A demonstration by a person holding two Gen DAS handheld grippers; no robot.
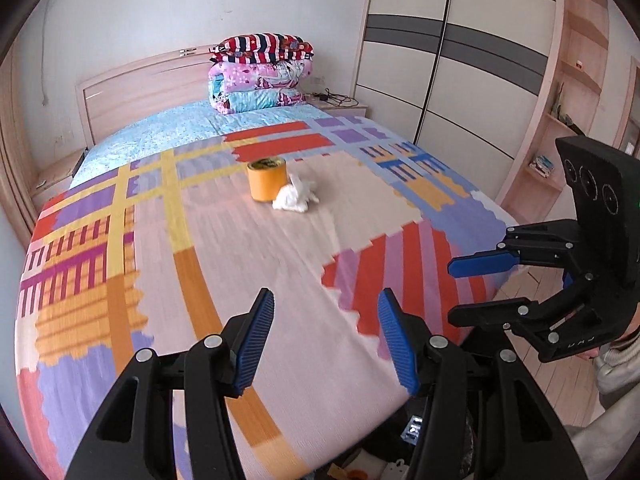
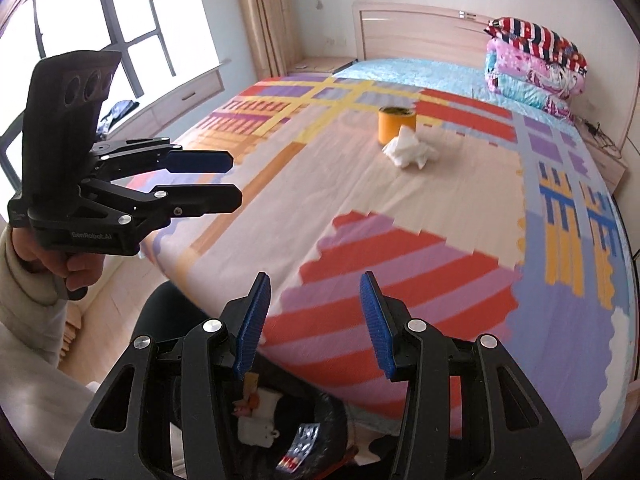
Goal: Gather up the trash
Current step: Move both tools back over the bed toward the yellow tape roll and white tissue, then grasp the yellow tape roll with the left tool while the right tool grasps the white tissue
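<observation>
Both the left tongs [image 1: 326,344] and right tongs [image 2: 314,326] hang released and empty. A crumpled white tissue [image 1: 295,196] and an orange tape roll [image 1: 266,179] remain on the patterned bed [image 1: 160,280]; the black-lined bin [image 2: 304,436] already holds scraps.

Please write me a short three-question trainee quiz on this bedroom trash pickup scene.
1. True or false: the crumpled tissue lies beside the yellow tape roll on the bed.
2. What does the left gripper hold? A) tissue B) nothing C) tape
3. Name the container below the right gripper.

Key: 1 true; 2 B; 3 the trash bin, at the foot of the bed, with litter already inside.
</observation>
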